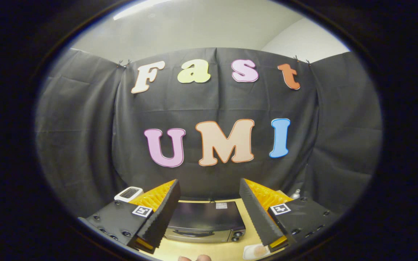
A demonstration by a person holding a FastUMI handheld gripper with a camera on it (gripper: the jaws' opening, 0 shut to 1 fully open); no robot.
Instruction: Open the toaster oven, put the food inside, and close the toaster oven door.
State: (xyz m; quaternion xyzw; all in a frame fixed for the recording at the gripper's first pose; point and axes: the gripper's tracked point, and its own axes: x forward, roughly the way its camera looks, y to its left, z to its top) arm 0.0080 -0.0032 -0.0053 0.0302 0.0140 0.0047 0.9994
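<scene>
While its door is closed, the toaster oven [205, 222] sits at the worktop's [247, 217] back edge, between the spread, empty fingers of the gripper [209, 214]; food on a plate [255, 251] at the front edge, white appliance [128, 193] back left.

Toaster oven [204, 221]: both sides hidden behind the spread gripper [209, 217] fingers. Food [256, 251] near the table's front edge: partly cut off, kind indeterminate.

The gripper [209, 214] sits low in the frame with its jaws spread wide, nothing between them. The left finger [160, 214] and right finger [258, 215] angle inward, black ribbed pads facing each other.
</scene>
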